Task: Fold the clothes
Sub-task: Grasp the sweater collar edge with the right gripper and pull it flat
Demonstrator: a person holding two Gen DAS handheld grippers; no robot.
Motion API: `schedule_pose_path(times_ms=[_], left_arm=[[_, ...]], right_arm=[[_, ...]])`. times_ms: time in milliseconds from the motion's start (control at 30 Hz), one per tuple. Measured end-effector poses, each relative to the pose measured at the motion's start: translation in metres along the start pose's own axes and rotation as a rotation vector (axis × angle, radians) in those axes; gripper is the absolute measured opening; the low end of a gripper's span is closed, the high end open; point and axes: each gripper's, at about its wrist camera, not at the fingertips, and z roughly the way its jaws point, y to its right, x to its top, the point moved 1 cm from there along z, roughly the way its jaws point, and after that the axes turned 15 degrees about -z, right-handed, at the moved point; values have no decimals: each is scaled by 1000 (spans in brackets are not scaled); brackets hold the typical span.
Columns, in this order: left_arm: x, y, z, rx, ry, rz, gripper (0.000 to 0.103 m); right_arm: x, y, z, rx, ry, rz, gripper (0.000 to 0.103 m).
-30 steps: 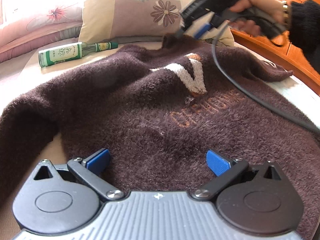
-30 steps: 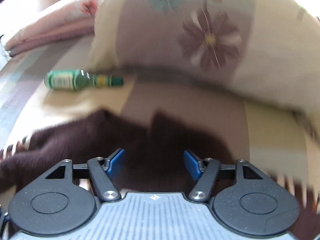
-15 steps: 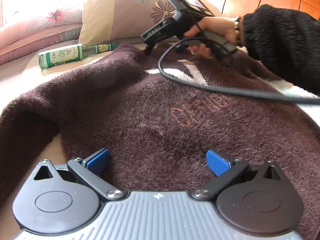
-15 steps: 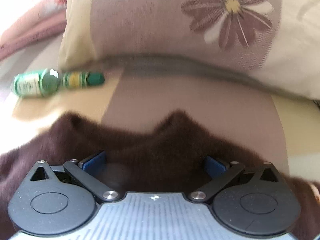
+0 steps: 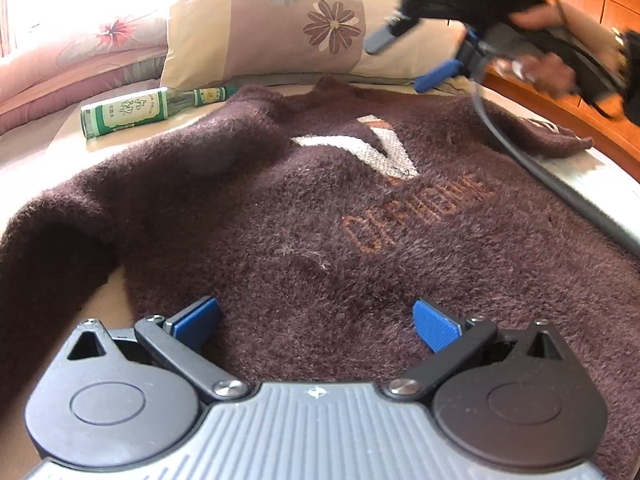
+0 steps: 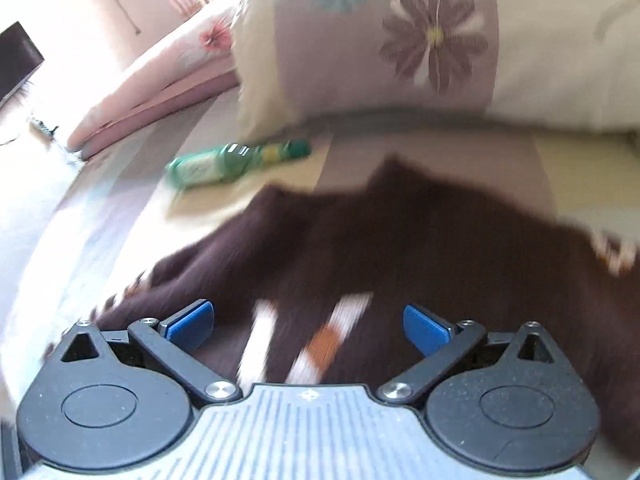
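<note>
My fuzzy dark brown sweater (image 5: pixel 320 208) lies flat on the bed, not folded yet. My left fingers (image 5: pixel 316 320) wait wide apart over its bottom. My right fingers (image 6: pixel 308 326) are wide too, near the collar. Next I must pinch an edge. A green glass bottle (image 5: pixel 148 110) lies close by the flowered pillow (image 5: pixel 280 24).

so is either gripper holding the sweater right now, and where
Nothing is held. The left gripper is open low over the sweater, jaws wide apart with no fold between them. The right gripper is open above the collar end, gripping nothing.
</note>
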Motion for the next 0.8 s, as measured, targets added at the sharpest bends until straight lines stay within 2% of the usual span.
schedule_pose_path(times_ms=[33,167,300,400,600,733,800], left_arm=[[0,0,0,0,0,-2,102],[0,0,0,3,0,-1,102],[0,0,-1,4,-3,-2,102],[0,0,-1,7,-6,-3,102],[1,1,-1,21,-14,-7,102],[4,2,-4,29,-34,-5,102],[7,2,-12,37,-36,28,102]], right_arm=[[-8,-1,0,14,-8,12,103],[-18,19,41,-21,-15,63,103],[-19,32,62,-47,65,76,103],[-31,20,54,-74,34,24,103],[-83,-13,16,-103,-36,-68,103],[-68,-31,6,-123,-85,-116,103],[-48,-44,4,-119,-60,-167,103]])
